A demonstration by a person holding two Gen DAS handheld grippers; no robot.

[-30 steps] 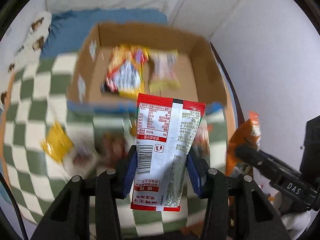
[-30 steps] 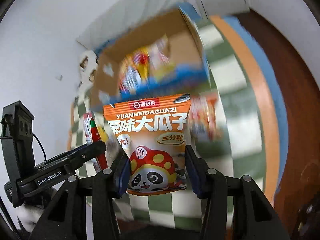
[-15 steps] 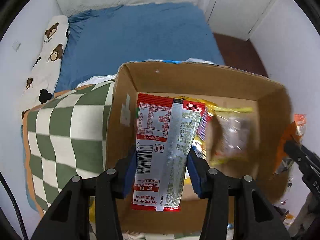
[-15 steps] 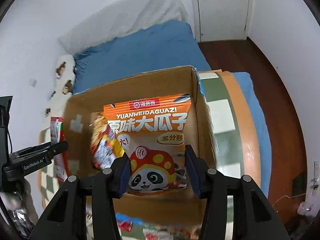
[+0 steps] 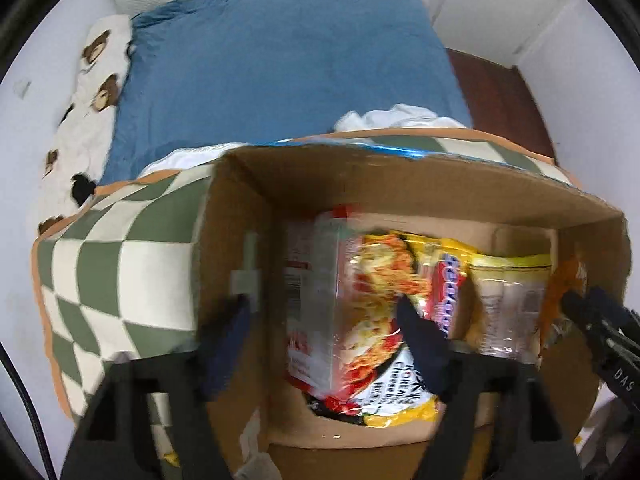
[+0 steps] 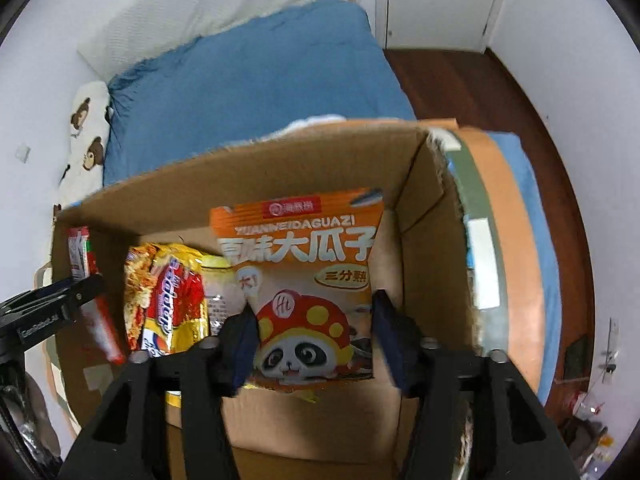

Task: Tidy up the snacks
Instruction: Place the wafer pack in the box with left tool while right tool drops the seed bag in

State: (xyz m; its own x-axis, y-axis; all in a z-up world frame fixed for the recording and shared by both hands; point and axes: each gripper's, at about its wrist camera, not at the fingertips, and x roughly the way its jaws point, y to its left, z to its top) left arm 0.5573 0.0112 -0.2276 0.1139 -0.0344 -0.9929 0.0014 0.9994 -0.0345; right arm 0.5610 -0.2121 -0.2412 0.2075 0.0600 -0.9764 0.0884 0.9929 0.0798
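Your left tool (image 5: 322, 308) is open. Its fingers stand wide of the red and white packet (image 5: 312, 300), which hangs loose and blurred between them inside the cardboard box (image 5: 400, 184), right against the yellow noodle pack (image 5: 380, 320). The packet has nothing guiding it, so it may land on edge and lean on the box wall left of the tool. It may also lie across the noodles, and either way it would take room the next snacks need. Your right tool (image 6: 314, 308) looks closed on the lower part of the orange seed bag (image 6: 304, 256), which stands upright over the free floor of the box just ahead of the tool. That bag is puffy and slick and is held only near its bottom edge. A quick move could let the heavy top fold forward or the bag slide out before you mean it to. The box wall stands close on the tool's right. If you let go too far that way, the bag could catch on the rim and tip out onto the checked blanket (image 5: 120, 264). The box sits on soft bedding, so a push on a wall could shift or tilt it. The two tools are also near each other in the box and could knock together.
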